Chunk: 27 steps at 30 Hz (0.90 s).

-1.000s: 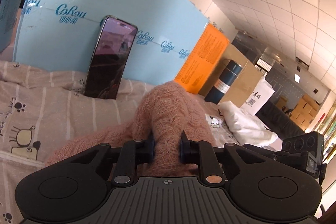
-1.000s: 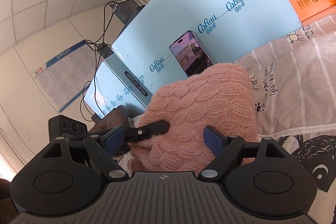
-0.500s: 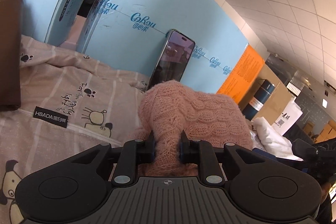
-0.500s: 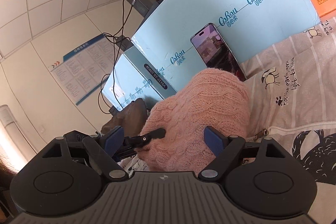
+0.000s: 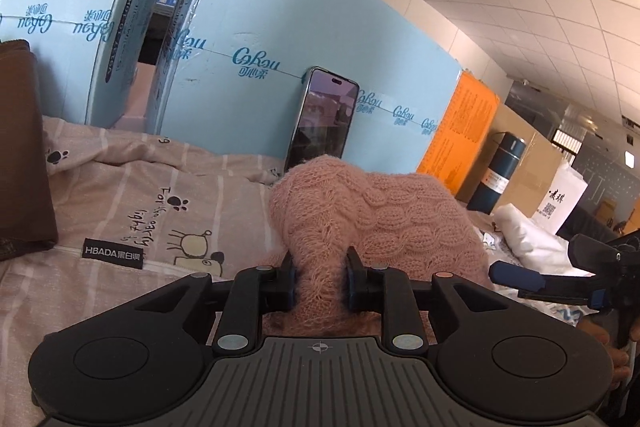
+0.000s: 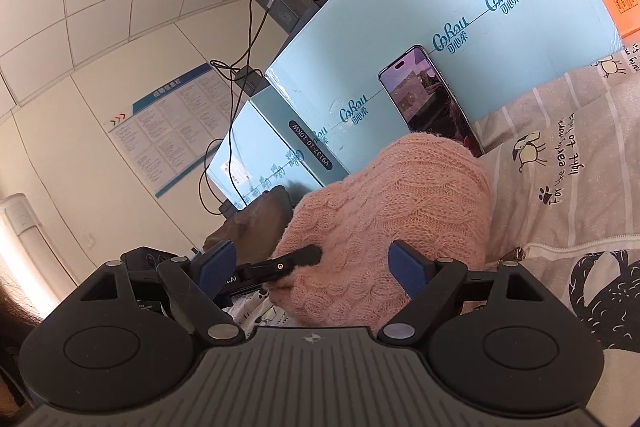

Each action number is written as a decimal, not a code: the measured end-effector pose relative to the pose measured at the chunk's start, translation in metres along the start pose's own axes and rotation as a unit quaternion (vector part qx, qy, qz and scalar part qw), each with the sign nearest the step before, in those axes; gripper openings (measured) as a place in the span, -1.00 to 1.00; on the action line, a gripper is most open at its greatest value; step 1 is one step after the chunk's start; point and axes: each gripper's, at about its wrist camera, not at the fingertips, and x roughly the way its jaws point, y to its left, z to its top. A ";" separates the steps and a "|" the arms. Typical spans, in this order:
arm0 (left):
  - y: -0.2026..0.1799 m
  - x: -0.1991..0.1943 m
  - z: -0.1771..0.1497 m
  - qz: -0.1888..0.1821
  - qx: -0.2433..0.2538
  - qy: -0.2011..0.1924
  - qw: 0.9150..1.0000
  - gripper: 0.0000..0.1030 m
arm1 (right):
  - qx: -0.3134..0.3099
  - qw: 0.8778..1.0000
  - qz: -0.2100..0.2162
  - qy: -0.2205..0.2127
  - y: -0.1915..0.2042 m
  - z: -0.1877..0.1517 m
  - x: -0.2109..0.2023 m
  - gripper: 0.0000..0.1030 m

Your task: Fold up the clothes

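Left gripper [image 5: 319, 277] clamped on pink sweater [image 5: 384, 215]; right gripper [image 6: 312, 263] spread wide, holding nothing; white cloth [image 5: 528, 239] in left view only

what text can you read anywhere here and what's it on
"HBADA": black label on the striped bedsheet
"For the early morn light": the bedsheet print
"Cobou": teal logo on the blue box, uncertain
"V9137-10-10KW": oval on the box end, uncertain
Orange sheet, wall chart, white bag: unreadable

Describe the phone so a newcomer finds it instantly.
Start at the big light-blue box behind the printed bedsheet. Propped upright against its face, just past the pink knit sweater, stands the phone: the only dark glossy slab there.
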 end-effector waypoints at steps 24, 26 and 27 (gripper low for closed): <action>0.027 0.009 0.011 0.038 -0.087 0.035 0.995 0.70 | 0.033 0.998 -0.052 -0.008 -0.017 -0.004 0.005 0.71; 0.031 0.002 0.010 0.019 -0.135 0.045 0.990 0.72 | 0.038 0.997 -0.046 -0.041 -0.016 -0.001 -0.005 0.80; 0.033 -0.001 0.009 0.010 -0.159 0.050 0.986 0.73 | 0.044 0.996 -0.053 -0.053 -0.018 0.000 -0.008 0.81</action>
